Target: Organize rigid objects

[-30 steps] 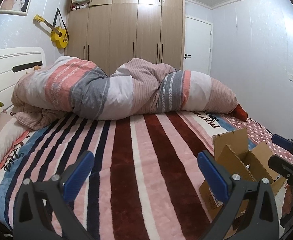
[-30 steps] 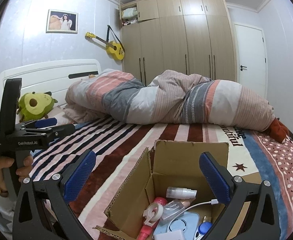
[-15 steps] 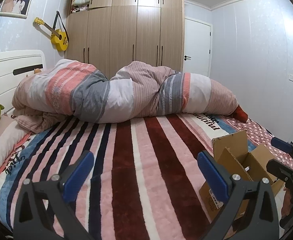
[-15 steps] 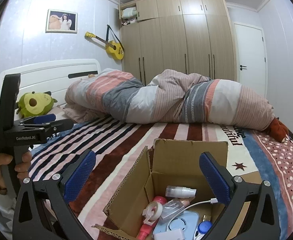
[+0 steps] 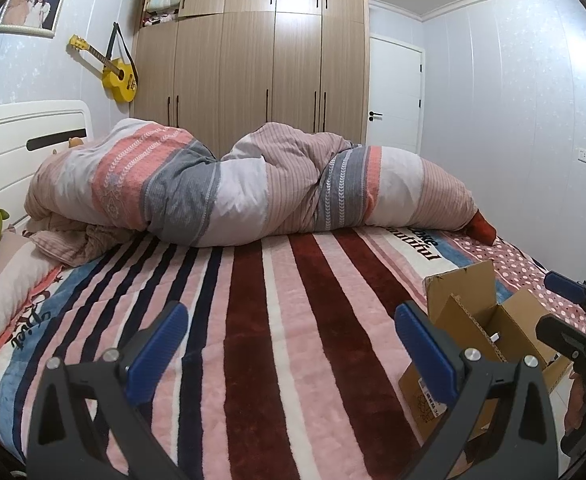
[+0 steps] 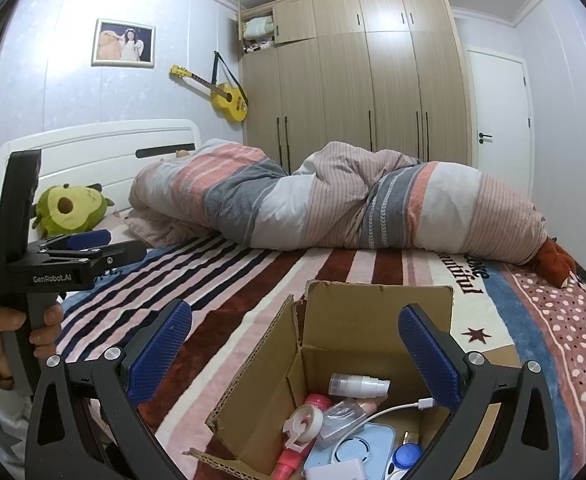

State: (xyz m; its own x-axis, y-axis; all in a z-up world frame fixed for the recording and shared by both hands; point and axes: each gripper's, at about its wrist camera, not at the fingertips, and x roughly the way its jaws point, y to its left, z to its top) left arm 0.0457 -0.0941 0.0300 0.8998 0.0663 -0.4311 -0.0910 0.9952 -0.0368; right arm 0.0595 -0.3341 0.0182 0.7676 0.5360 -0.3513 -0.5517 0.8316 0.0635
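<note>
An open cardboard box (image 6: 377,320) sits on the striped bed near its front edge. It holds a clear spray bottle (image 6: 359,384), a tape dispenser (image 6: 303,424), a pink bottle (image 6: 289,460), a white cable (image 6: 397,408), a light blue case (image 6: 353,452) and other small items. My right gripper (image 6: 295,352) is open and empty, above the box. My left gripper (image 5: 291,350) is open and empty over the bare blanket, left of the box (image 5: 489,328). It also shows in the right wrist view (image 6: 89,248).
A rolled quilt (image 5: 253,192) lies across the far side of the bed. A green plush toy (image 6: 71,210) sits by the white headboard (image 6: 93,152). A wardrobe (image 5: 261,60), a door (image 5: 393,96) and a yellow ukulele (image 5: 119,76) are behind.
The left gripper has tilted slightly upward and back; the view shows a little more of the room. The right gripper has hardly moved.
</note>
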